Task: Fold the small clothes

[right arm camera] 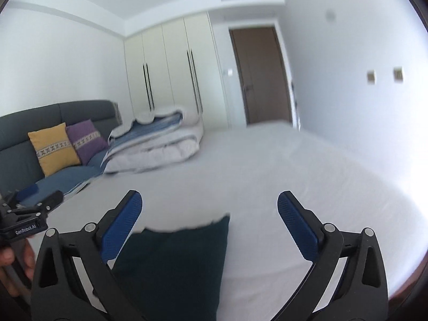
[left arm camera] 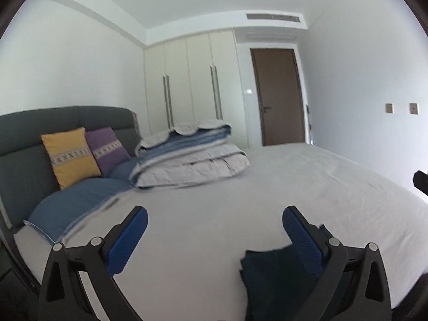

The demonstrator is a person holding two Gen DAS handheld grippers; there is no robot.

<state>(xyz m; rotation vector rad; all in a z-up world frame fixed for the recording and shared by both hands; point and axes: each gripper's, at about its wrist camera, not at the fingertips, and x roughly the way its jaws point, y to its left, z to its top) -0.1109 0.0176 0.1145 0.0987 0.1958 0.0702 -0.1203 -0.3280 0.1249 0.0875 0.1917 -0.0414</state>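
Both our left gripper (left arm camera: 215,220) and right gripper (right arm camera: 210,204) are wide open, dark folded garment (right arm camera: 176,262) bottom-center on the bed (right arm camera: 254,165). Sloppy grab could undo the fold.

Home bedroom. Bed (left arm camera: 240,200) was made with pale sheet, grey padded headboard (left arm camera: 67,123), yellow cushion (left arm camera: 69,157) and purple cushion (left arm camera: 107,148), folded duvet (left arm camera: 187,157). Built-in wardrobe (left arm camera: 187,80) and brown door (left arm camera: 278,96) stood behind.
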